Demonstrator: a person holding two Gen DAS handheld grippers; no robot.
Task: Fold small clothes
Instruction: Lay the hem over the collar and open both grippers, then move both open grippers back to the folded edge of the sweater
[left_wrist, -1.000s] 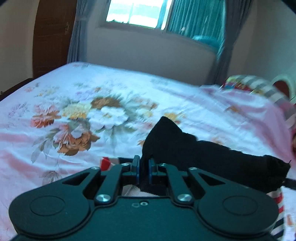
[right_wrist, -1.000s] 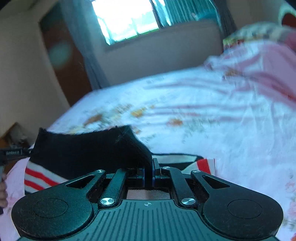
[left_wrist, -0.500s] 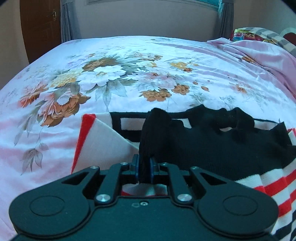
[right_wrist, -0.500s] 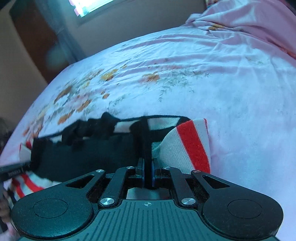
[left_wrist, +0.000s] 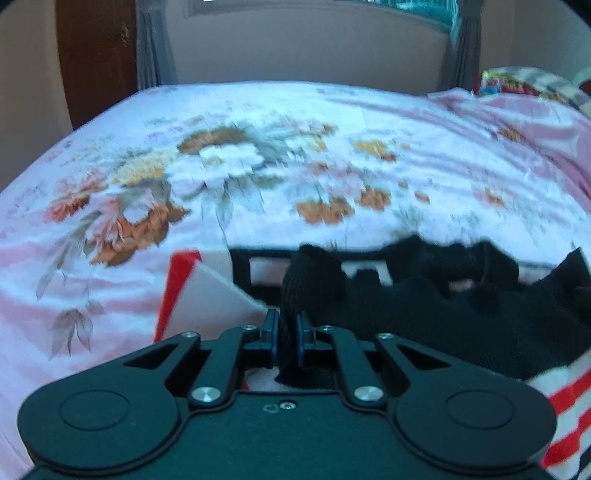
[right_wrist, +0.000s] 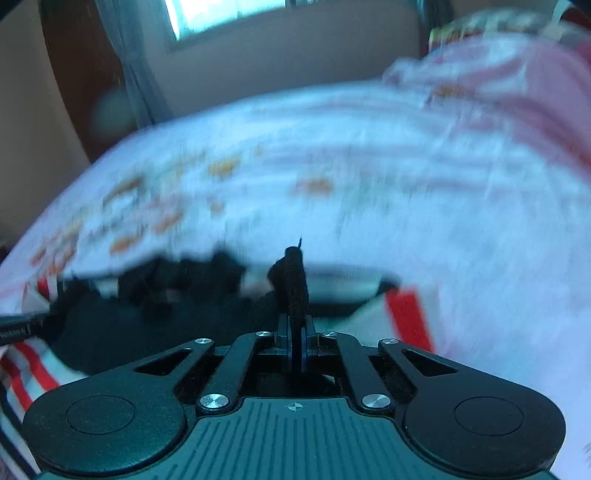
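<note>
Floral bedsheet (left_wrist: 258, 177), bearing striped garment (left_wrist: 424, 317): left gripper (left_wrist: 287, 334) and right gripper (right_wrist: 296, 341) each pinched tight on its black hem; advise lowering both evenly, hem taut, before release.

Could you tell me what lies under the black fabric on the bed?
A red-and-white striped garment lies under the black fabric, showing at its edges; its middle is covered.

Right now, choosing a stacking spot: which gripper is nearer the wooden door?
Left. The left gripper holds the sweater at the wooden door side; the right gripper holds the opposite end.
</note>
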